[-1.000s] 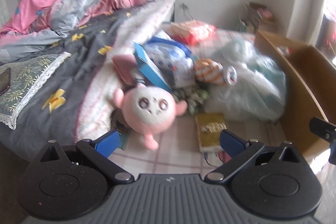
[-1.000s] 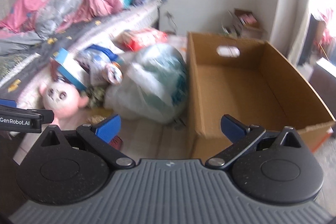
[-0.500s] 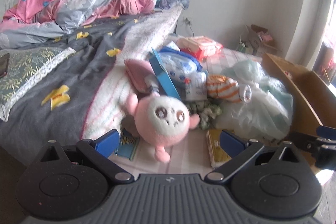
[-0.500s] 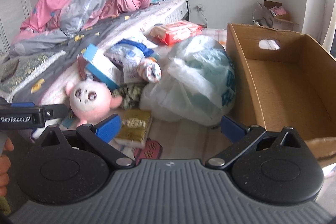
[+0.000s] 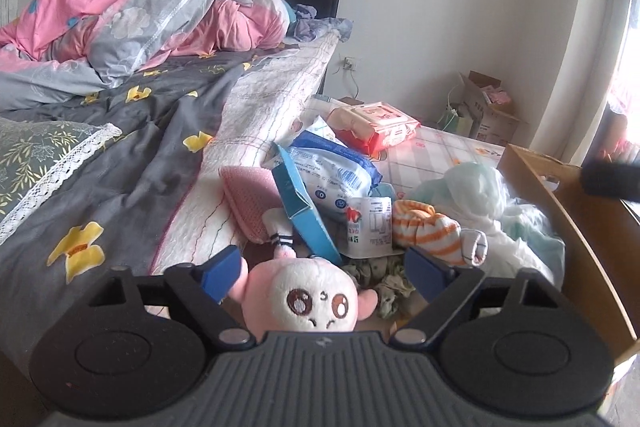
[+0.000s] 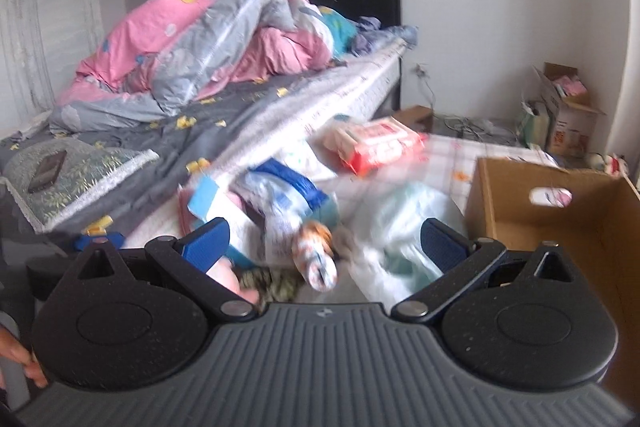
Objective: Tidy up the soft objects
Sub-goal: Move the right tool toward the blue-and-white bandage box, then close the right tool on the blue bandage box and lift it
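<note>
Beside the bed (image 5: pixel 132 155) with its grey sheet and pink quilt, a heap of things lies on the checked floor, and the work happens at the near end of this heap.

The pink plush toy (image 5: pixel 310 301) sits directly between the blue pads of the left gripper (image 5: pixel 322 273). The jaws have just been closing around it, but they are not yet clenched: the left pad touches or nearly touches the toy's ear, and the right pad stands apart from the other ear. So the toy rests on the floor, not held.

The risk, in judgement, is a weak grasp. The toy is round and soft, and if the pads catch only the small ears, it may slip out or hang crooked when lifted. A little beyond the right pad lie a crumpled green cloth (image 5: pixel 380 277) and a striped orange sock (image 5: pixel 430 233); a careless closing could drag them too.

The right gripper (image 6: pixel 324 243) hangs released and empty above the same heap, with the white plastic bag (image 6: pixel 404 223) under its right finger. This view is blurred.

To the right of both grippers stands the cardboard box (image 6: pixel 600 227). Its visible inside is bare; the near part is hidden. Farther back, at the wall, a small open carton (image 5: pixel 486 107) holds some pink packets.
</note>
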Motion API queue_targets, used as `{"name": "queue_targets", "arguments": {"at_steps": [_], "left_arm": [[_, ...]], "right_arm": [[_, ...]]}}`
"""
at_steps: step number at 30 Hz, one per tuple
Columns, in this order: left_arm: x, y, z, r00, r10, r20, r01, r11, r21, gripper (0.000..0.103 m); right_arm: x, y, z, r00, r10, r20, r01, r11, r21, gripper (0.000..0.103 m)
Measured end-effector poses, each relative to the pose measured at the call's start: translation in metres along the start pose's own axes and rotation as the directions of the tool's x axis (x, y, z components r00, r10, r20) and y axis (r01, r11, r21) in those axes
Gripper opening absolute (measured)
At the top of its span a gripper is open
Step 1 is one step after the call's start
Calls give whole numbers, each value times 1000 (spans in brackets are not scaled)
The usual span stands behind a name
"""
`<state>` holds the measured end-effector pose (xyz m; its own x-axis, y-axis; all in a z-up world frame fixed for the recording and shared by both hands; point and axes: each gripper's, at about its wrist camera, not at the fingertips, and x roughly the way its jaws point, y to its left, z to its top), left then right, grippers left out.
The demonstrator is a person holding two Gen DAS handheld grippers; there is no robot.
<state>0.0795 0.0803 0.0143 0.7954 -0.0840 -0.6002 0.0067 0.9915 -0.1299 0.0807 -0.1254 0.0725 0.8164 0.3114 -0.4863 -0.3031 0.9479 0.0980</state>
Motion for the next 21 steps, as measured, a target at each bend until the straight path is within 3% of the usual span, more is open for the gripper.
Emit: {"name": "queue_targets", "arguments": {"at_steps": [6, 8, 14, 18, 20, 21], "left_arm": [[10, 14, -5, 999, 16, -46, -17, 1000, -18, 68], [10, 22, -8, 998, 35, -60, -37, 999, -32, 62], [10, 53, -10, 993, 82, -85, -89, 993, -84, 51], [10, 63, -10, 991, 92, -96, -103, 989, -107, 49], [11, 65, -10, 991, 88, -103, -100, 988, -118, 47], [11, 66, -10, 991, 83, -104, -95, 988, -123, 47]], "right_arm": [[56, 31, 16, 987, 156, -34, -155, 988, 23, 99], [83, 47, 18, 975, 212, -62, -211, 977, 27, 93], [165, 92, 20, 945, 281, -169, -284, 959, 4, 76], [207, 110, 16, 924, 296, -243, -306, 952, -5, 67], [220, 113, 12, 918, 283, -277, -296, 955, -6, 45], [224, 110, 10, 914, 284, -290, -296, 955, 3, 40]]}}
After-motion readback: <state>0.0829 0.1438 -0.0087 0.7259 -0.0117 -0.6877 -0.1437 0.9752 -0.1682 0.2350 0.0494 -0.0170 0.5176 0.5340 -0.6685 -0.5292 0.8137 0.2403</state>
